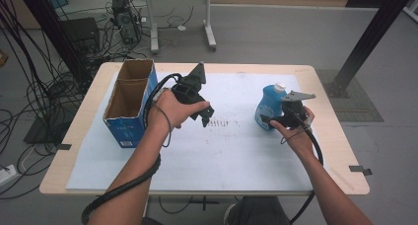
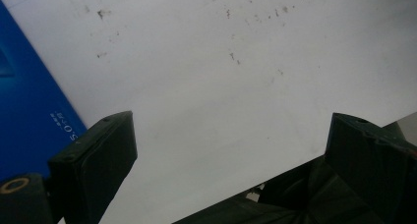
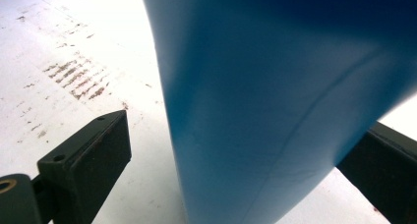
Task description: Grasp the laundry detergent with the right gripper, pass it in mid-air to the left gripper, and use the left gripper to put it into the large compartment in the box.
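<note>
A blue plastic bottle (image 1: 267, 106) with a white cap stands on the white mat (image 1: 231, 151) at the right. My right gripper (image 1: 270, 120) is at its near side. In the right gripper view the bottle (image 3: 275, 96) sits between the jaws of my right gripper (image 3: 246, 150); a gap shows at the left finger (image 3: 88, 155), so the gripper is open. My left gripper (image 1: 207, 114) hovers open over the mat's middle, just right of a blue cardboard box (image 1: 129, 101). Nothing lies between the jaws of my left gripper (image 2: 231, 145), and the box's blue side (image 2: 24, 111) is at the left.
The box is open-topped with two compartments and stands at the mat's left edge. Brown smudges (image 1: 224, 122) mark the mat's centre. The wooden table (image 1: 86, 116) ends close beyond the mat. Cables, desk legs and a black post stand on the floor around it.
</note>
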`<state>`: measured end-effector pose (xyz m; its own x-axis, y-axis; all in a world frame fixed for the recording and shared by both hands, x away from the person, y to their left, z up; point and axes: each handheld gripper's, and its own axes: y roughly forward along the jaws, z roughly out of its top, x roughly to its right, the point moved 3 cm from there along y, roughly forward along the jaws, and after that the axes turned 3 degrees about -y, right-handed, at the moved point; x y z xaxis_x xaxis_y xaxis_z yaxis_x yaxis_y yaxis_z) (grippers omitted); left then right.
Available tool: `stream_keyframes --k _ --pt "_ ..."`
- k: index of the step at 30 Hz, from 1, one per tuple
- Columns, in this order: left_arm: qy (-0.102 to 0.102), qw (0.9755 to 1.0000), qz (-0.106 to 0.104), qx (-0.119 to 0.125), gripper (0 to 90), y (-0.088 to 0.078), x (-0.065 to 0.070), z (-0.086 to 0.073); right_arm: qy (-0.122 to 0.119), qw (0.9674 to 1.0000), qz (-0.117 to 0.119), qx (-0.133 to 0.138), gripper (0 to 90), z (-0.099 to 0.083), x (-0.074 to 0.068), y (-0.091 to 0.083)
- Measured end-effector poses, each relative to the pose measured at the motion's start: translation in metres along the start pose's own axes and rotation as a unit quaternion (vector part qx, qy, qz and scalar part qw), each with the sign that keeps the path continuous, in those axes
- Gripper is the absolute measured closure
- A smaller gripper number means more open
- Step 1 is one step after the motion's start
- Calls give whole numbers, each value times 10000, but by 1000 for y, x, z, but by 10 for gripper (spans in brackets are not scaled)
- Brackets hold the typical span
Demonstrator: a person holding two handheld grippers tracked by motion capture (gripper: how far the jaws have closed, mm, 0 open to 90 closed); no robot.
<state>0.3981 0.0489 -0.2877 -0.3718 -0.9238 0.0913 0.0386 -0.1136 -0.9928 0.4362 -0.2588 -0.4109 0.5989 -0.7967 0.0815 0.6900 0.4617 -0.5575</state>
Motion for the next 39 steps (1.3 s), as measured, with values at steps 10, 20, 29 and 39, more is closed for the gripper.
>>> stream_keyframes --k 10,20,29,39 --pt "23 10000 10 -4 60 -1 1 0 -4 10000 6 -1 33 -1 0 0" --pt "6 10000 4 18 60 -1 1 -1 27 10000 39 20 104 -3 2 2" --pt "19 10000 11 7 60 -1 1 -1 21 10000 5 41 191 -4 3 4" --pt "9 10000 18 15 60 -1 1 -1 71 10000 3 56 295 -7 2 7"
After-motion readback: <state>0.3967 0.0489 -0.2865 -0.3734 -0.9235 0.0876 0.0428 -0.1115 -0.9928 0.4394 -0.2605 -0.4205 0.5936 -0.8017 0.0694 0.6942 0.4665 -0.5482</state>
